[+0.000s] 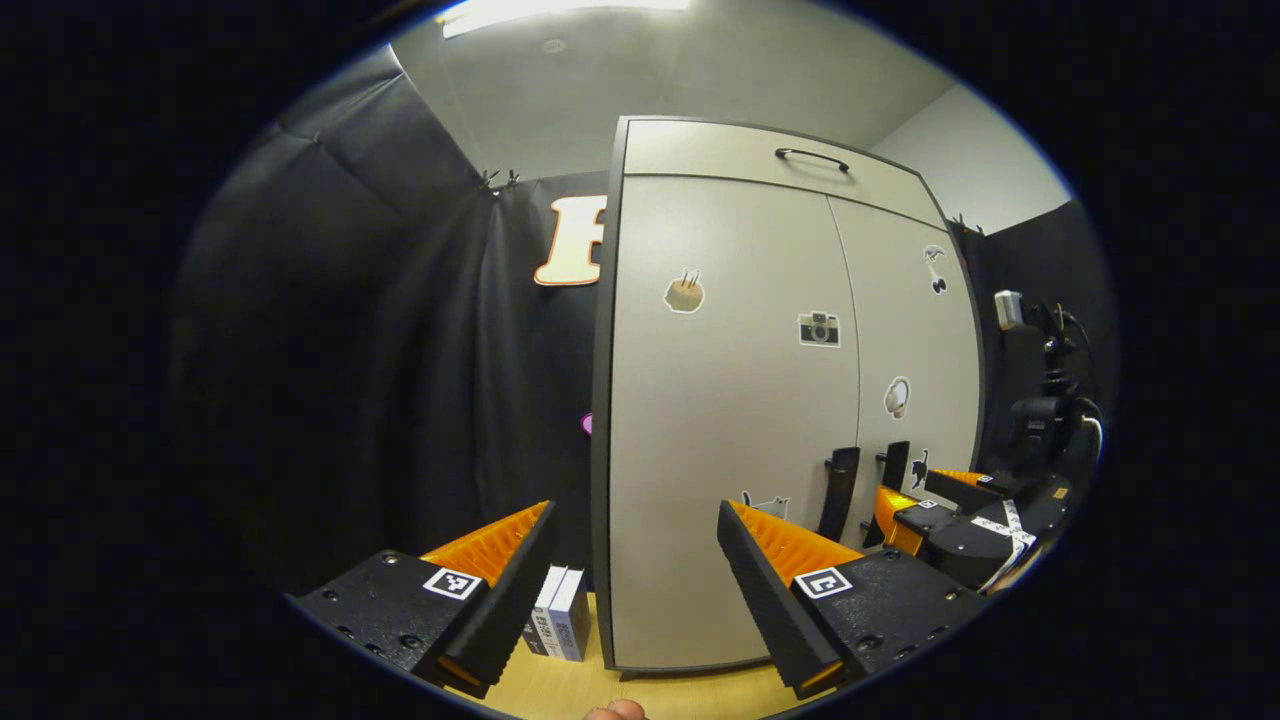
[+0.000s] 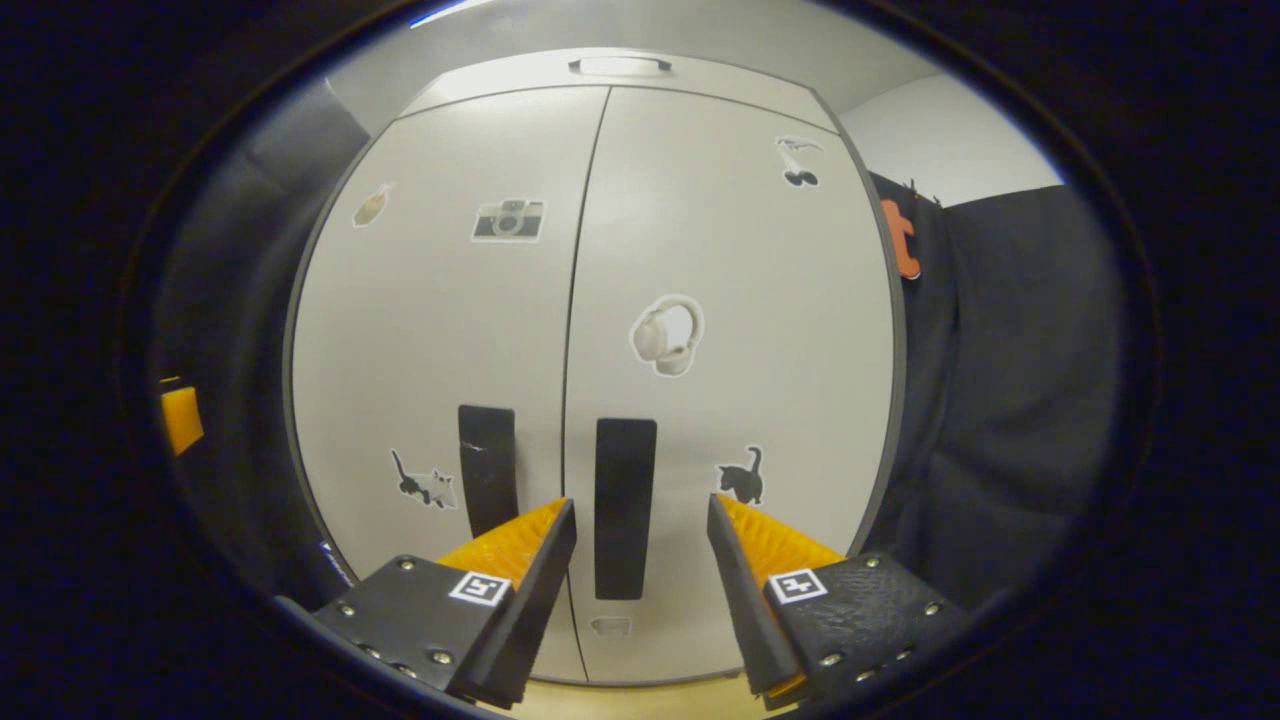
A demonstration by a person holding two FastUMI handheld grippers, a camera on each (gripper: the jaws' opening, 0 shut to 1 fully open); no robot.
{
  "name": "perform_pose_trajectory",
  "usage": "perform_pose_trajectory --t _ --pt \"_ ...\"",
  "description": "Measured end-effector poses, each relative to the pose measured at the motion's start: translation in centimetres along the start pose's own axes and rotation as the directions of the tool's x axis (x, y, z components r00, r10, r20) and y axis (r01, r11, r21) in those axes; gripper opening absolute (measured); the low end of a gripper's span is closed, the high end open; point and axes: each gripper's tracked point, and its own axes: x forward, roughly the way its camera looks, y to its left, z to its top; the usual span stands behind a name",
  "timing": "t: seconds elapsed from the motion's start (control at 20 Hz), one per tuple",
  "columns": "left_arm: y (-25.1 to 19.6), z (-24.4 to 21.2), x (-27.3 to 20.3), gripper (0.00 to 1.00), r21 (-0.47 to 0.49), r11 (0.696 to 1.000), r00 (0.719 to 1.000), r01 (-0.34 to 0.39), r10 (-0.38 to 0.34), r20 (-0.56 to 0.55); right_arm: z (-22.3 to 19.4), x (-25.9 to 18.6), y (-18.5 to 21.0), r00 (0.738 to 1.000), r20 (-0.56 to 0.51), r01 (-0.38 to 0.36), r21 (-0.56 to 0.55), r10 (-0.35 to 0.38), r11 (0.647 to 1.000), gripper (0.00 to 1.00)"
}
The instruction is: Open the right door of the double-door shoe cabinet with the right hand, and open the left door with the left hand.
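Tongs on the right hand [image 2: 640,525] stand spread, pinching nothing, with the right door's handle [image 2: 625,505] lined up in the gap between the two fingers. Whether either finger touches that handle cannot be told. The left door's handle [image 2: 487,468] sits just beside, past the seam between the doors.

Left tongs [image 1: 635,530] are likewise spread wide and hold nothing. They stand off from the shoe cabinet [image 1: 760,400], aimed near its left front edge, with the left door [image 1: 720,400] lying across the gap between the fingers. In the left gripper view the right tongs [image 1: 925,495] appear farther off, close in front of the two handles low on the cabinet front.

Both doors are shut. The left door and right door [image 2: 730,300] meet along a straight central seam, flush with each other. Above them runs a top panel with a dark handle [image 1: 812,158].

Stickers mark the door faces: a camera [image 2: 509,220] on the left door, headphones [image 2: 667,335] on the right door, and a cat figure low on each.

The cabinet stands on a light wooden bench [image 1: 560,690]. Two small boxes [image 1: 558,625] stand upright on it just beside the cabinet's left side. A fingertip [image 1: 615,711] shows at the lower edge of the left gripper view. Dark equipment [image 1: 1040,400] stands to the right of the cabinet.
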Motion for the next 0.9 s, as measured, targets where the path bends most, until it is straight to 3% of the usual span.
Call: perform_pose_trajectory --t 0.05,0.1,0.3,0.35,0.4,0.5,0.55,0.75,0.8,0.9 --pt "0.4 -0.1 0.0 0.98 0.0 1.0 1.0 -0.009 0.009 -0.004 -0.2 0.4 -0.3 1.0 -0.007 0.008 -0.001 -0.008 1.0 0.8" --pt "0.8 -0.3 -0.1 0.98 0.001 1.0 1.0 -0.019 0.019 -0.009 -0.3 0.9 -0.2 1.0 -0.01 0.002 0.001 -0.002 1.0 0.69" --pt "2.0 -0.6 -0.5 0.98 0.009 0.999 0.998 -0.052 0.052 -0.02 -0.9 2.1 0.7 0.999 -0.037 -0.022 0.023 0.023 0.999 0.55" --pt "2.3 -0.5 -0.6 0.98 0.008 0.998 0.998 -0.059 0.059 -0.02 -1.4 2.5 1.1 0.999 -0.042 -0.03 0.028 0.031 0.999 0.48" --pt "2.5 -0.5 -0.8 0.98 0.008 0.998 0.998 -0.065 0.066 -0.02 -1.2 3.0 1.2 0.999 -0.038 -0.021 0.025 0.022 0.999 0.34" --pt "2.9 -0.6 -1.1 0.98 0.01 0.997 0.997 -0.075 0.075 -0.023 -1.2 2.6 1.2 0.999 -0.032 -0.016 0.023 0.017 1.0 0.33" --pt "3.0 -0.7 -1.1 0.98 0.01 0.997 0.997 -0.079 0.079 -0.024 -1.4 2.9 1.3 0.999 -0.043 -0.014 0.029 0.015 0.999 0.27" --pt "2.9 -1.1 -1.5 0.98 -0.006 0.997 0.996 -0.074 0.073 -0.043 -1.3 2.9 1.1 1.0 -0.024 0.012 0.083 -0.011 0.996 0.31" --pt "2.8 -1.2 -1.6 0.98 -0.006 0.997 0.996 -0.071 0.071 -0.048 -1.5 2.9 1.0 1.0 -0.022 0.014 0.077 -0.012 0.997 0.23" --pt "2.8 -1.3 -2.0 0.98 -0.003 0.998 0.996 -0.068 0.067 -0.05 -1.5 2.9 1.0 1.0 -0.025 0.012 0.082 -0.01 0.997 0.23"
